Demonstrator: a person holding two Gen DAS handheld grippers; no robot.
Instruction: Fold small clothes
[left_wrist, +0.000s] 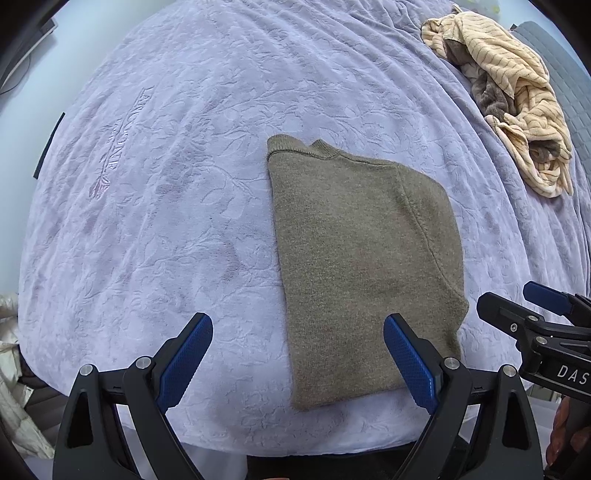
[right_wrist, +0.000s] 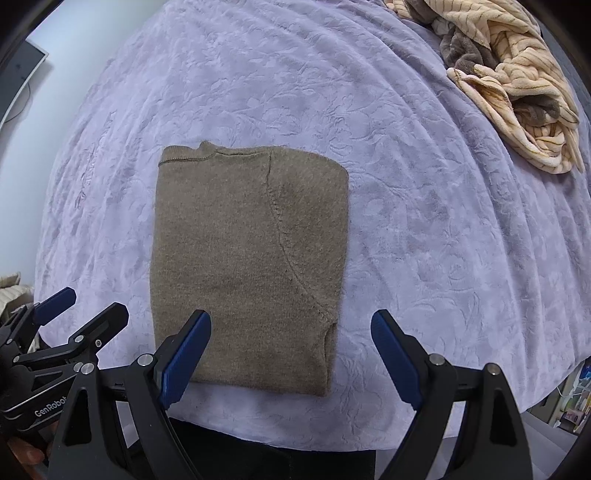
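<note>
On the lavender embossed bedspread (left_wrist: 147, 221), toward its left edge, woven lettering shows but is too distorted to read. The left gripper (left_wrist: 297, 363) hangs wide open over the near edge, holding nothing. The olive knit sweater (left_wrist: 362, 258) lies folded into a neat rectangle near the near edge, collar away from the person. It looks soft, light and floppy, likely to sag if pinched at one point, so taking both near corners together seems wisest. The right gripper (right_wrist: 291, 358) also stands wide open and empty above the sweater's near hem. Its body reads "DAS"; the left one's reads "GenRobot". A striped beige garment pile (right_wrist: 517, 85) lies at the far right corner.
</note>
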